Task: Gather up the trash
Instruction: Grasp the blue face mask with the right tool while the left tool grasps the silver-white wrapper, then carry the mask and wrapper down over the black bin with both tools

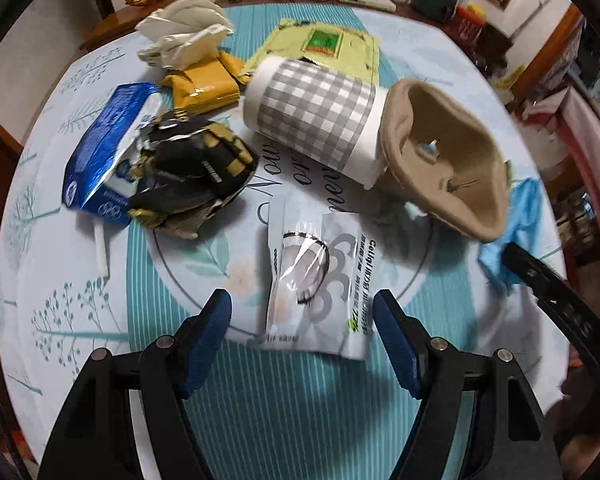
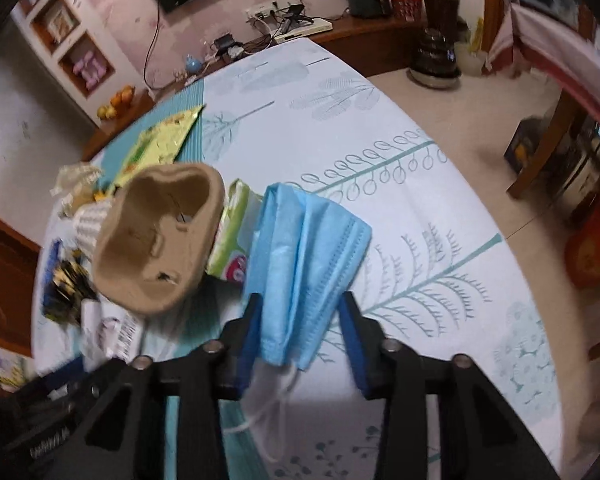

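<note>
In the left wrist view my left gripper hangs open just above the table, and a white plastic wrapper lies flat between its blue pads, untouched. In the right wrist view my right gripper has a blue face mask between its pads. The mask is bunched narrower there, both pads bear on its sides, and its white ear loop trails below. The mask also shows at the right edge of the left wrist view.
Trash fills the patterned tablecloth: a checked paper cup on its side, a brown pulp cup holder, a crumpled black-and-gold wrapper, a blue carton, a yellow packet, white tissues and a green pack.
</note>
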`<state>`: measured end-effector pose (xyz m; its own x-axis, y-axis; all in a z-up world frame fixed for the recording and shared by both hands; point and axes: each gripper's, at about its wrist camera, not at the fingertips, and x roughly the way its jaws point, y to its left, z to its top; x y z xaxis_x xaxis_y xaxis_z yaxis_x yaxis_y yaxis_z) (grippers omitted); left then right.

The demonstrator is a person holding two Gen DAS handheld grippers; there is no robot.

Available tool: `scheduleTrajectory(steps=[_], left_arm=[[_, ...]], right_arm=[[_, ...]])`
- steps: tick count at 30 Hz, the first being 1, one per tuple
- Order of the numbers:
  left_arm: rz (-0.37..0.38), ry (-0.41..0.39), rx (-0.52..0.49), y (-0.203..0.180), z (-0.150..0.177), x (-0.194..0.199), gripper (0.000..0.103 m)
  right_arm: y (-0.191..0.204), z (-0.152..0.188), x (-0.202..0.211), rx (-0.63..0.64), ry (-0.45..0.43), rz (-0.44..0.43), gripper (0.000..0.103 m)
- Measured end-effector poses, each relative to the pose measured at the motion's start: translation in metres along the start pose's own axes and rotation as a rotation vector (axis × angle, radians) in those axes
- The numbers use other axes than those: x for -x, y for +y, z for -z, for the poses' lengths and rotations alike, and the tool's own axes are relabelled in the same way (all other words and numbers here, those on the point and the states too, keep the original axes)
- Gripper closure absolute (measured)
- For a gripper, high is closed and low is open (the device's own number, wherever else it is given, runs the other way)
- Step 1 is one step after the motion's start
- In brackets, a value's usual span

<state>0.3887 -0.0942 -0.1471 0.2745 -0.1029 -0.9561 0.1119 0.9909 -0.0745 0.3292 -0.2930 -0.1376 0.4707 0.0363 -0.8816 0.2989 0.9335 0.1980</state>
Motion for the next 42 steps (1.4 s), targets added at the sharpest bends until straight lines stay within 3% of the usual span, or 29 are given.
scheduleTrajectory(steps=[3, 5, 11, 20, 33, 42], left_arm=[[-0.034, 0.007, -0.038, -0.008, -0.003, -0.007, 0.046], [-0.043, -0.003, -0.079, -0.015, -0.004, -0.006, 0.065], [-0.054, -0.03, -0.105, -0.023, 0.002, 0.005, 0.091], [-0.03, -0.09, -0.099, -0.02, 0.039, 0.058, 0.095], [0.08, -0.205, -0.129, -0.022, 0.116, 0.166, 0.095], [0.14, -0.216, -0.163, -0.021, 0.17, 0.197, 0.095]], right_arm=[[-0.005, 0.002, 0.002, 0.014, 0.001, 0.012, 0.082], [-0.009, 0.002, 0.003, 0.014, 0.01, 0.014, 0.092], [-0.015, 0.009, 0.008, 0.009, 0.039, -0.052, 0.098], [-0.012, 0.047, 0.047, 0.012, 0.029, -0.148, 0.099], [-0.003, 0.116, 0.158, 0.018, -0.046, -0.293, 0.099], [0.001, 0.172, 0.2, 0.053, -0.041, -0.325, 0.099]])
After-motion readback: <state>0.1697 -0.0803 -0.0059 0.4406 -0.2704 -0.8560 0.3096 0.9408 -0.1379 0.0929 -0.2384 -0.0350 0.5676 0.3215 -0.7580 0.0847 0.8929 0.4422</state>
